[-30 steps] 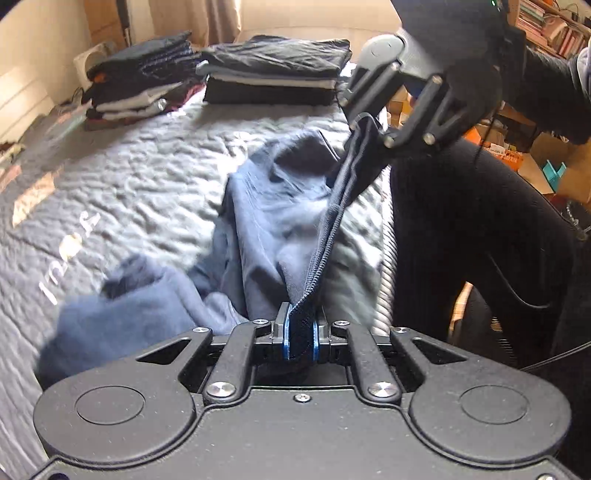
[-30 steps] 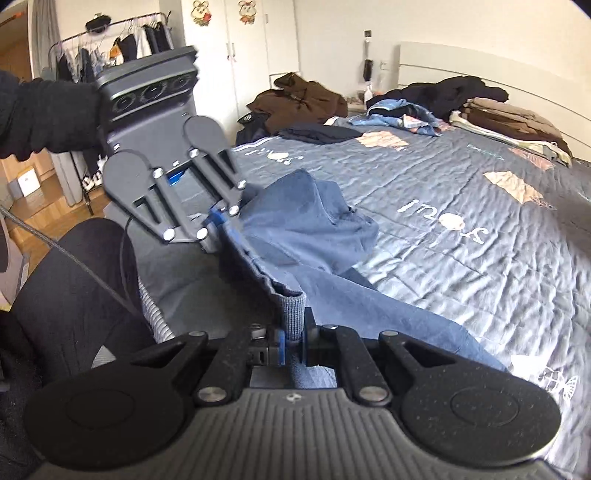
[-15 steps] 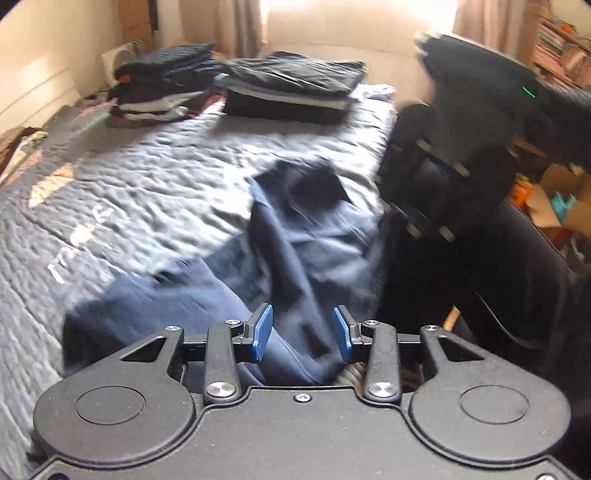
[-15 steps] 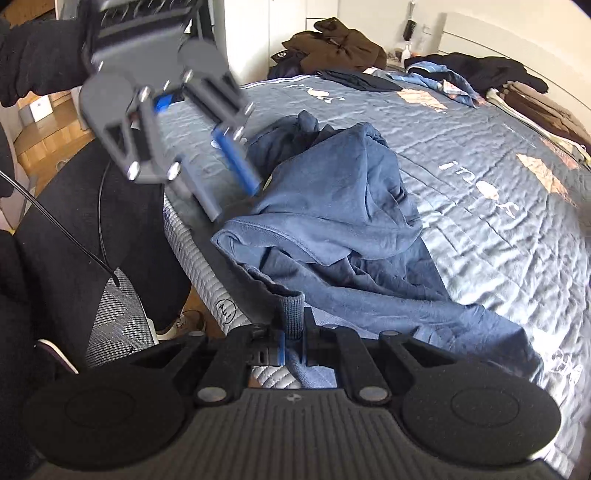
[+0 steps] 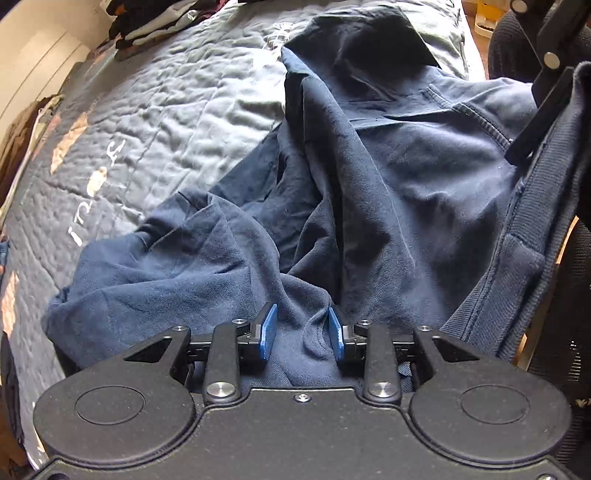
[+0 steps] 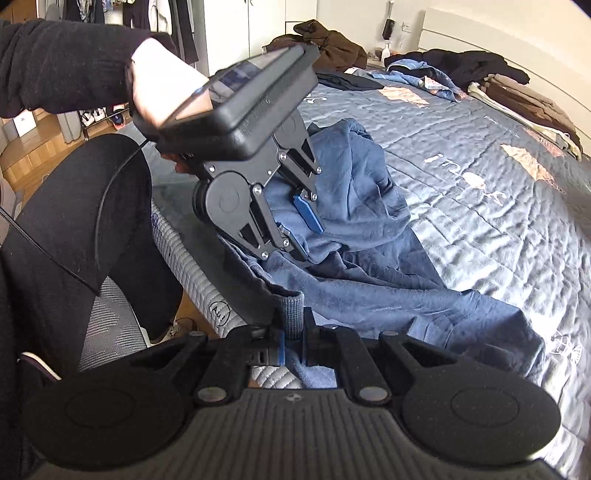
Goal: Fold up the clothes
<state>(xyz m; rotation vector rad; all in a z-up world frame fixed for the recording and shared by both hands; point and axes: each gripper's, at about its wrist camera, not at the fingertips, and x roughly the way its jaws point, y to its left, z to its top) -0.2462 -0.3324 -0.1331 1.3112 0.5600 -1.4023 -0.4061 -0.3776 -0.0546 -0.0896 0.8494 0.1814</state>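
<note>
1. A navy sweatshirt (image 5: pixel 388 177) lies crumpled at the near edge of the bed (image 6: pixel 480 155), spread over the grey-blue quilt (image 5: pixel 177 96), with one side trailing off the mattress edge.
2. The left gripper (image 5: pixel 302 334) points steeply down onto the cloth. Its blue pads (image 5: pixel 266 332) stand apart and are closing, with a ridge of fabric bunched between them but not yet pinched.
3. The right gripper (image 6: pixel 292 341) is clenched on the ribbed hem (image 6: pixel 293 314) of the sweatshirt, holding it up just off the bed's near edge.
4. In the right wrist view a hand (image 6: pixel 162 92) in a black sleeve (image 6: pixel 62 62) holds the left gripper.
5. Stacks of folded clothes (image 5: pixel 155 22) sit at the far side of the bed, well apart from the sweatshirt.
</note>
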